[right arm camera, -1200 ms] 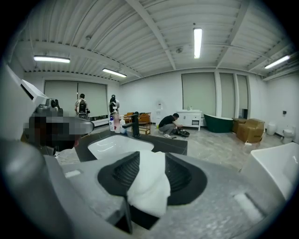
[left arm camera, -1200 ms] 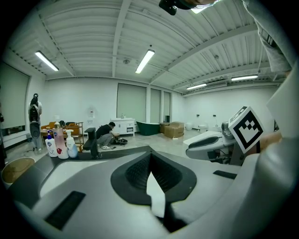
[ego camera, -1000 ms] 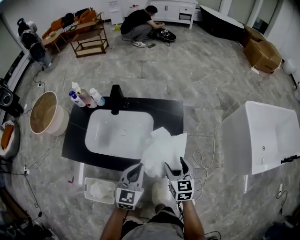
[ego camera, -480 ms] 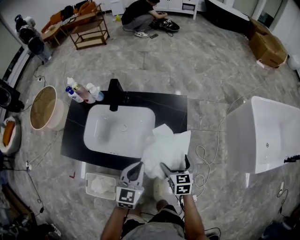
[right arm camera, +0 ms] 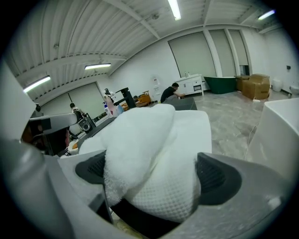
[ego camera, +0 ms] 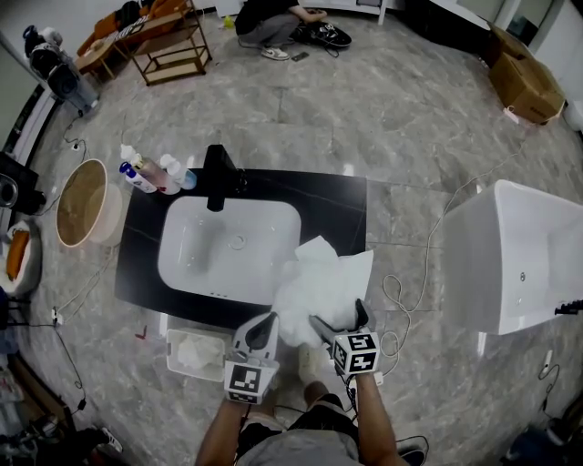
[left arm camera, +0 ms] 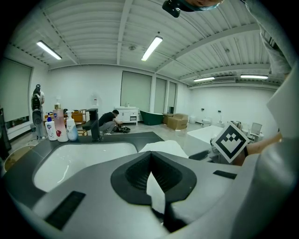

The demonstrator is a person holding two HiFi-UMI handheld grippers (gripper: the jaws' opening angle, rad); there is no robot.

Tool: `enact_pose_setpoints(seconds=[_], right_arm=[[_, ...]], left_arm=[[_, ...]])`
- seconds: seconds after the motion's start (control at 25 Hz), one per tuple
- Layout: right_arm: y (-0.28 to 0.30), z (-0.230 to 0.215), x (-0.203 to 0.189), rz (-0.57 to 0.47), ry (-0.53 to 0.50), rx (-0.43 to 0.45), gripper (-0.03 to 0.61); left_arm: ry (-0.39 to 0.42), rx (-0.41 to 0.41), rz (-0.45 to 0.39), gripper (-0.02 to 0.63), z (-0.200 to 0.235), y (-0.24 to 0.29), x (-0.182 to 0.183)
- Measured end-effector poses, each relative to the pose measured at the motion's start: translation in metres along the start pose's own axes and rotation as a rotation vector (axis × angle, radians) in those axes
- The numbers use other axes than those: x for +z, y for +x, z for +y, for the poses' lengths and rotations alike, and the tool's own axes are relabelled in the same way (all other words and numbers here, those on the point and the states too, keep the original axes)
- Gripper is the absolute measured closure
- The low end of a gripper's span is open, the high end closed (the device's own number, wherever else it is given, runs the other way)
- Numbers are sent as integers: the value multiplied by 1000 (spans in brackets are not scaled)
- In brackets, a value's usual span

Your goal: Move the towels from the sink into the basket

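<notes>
A bunched white towel (ego camera: 321, 284) hangs over the front right corner of the black counter (ego camera: 332, 207), beside the white sink (ego camera: 228, 244). My left gripper (ego camera: 266, 324) is shut on a thin edge of the towel (left arm camera: 156, 190), which shows white between its closed pads. My right gripper (ego camera: 338, 320) has just been opening its jaws. They stand wide, with the thick fold of the towel (right arm camera: 154, 149) lying between them. A white basket (ego camera: 173, 357) sits on the floor below the counter's front left, with another white towel (ego camera: 195, 349) inside it.
A black faucet (ego camera: 217, 175) and several bottles (ego camera: 146, 173) stand at the back of the counter. A round tub (ego camera: 84, 205) is on the floor to the left, a white bathtub (ego camera: 528, 259) to the right, and a cable (ego camera: 401, 300) between. A person (ego camera: 266, 13) crouches far back.
The right gripper's jaws have spread wider around the towel, and that gripper has rolled. Both grippers have sunk a little with the towel still at the counter's front right corner.
</notes>
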State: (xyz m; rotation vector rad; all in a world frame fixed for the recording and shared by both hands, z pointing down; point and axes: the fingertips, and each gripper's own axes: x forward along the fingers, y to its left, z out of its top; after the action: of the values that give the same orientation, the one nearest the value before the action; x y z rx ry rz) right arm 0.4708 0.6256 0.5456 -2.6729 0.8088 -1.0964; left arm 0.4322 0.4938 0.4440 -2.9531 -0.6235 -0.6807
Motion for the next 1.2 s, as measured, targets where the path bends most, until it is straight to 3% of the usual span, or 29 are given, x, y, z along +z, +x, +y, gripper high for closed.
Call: enact_pose_setpoints(seconds=[0.32,0.64,0.96,1.2], right_arm=[[-1,2,-3,65,-7,36,14],[-1,8,-2,80,-50,42,72],[5,21,-4,141,-50,117,177],[1,34,3,166,-118,119,330]], left_arm=[[10,7,1,604,0,1,6],[9,19,6,604,0,-2,3],[8,31,-4,604,0,-6,6],[4,52,-20,604,2,-17,14]])
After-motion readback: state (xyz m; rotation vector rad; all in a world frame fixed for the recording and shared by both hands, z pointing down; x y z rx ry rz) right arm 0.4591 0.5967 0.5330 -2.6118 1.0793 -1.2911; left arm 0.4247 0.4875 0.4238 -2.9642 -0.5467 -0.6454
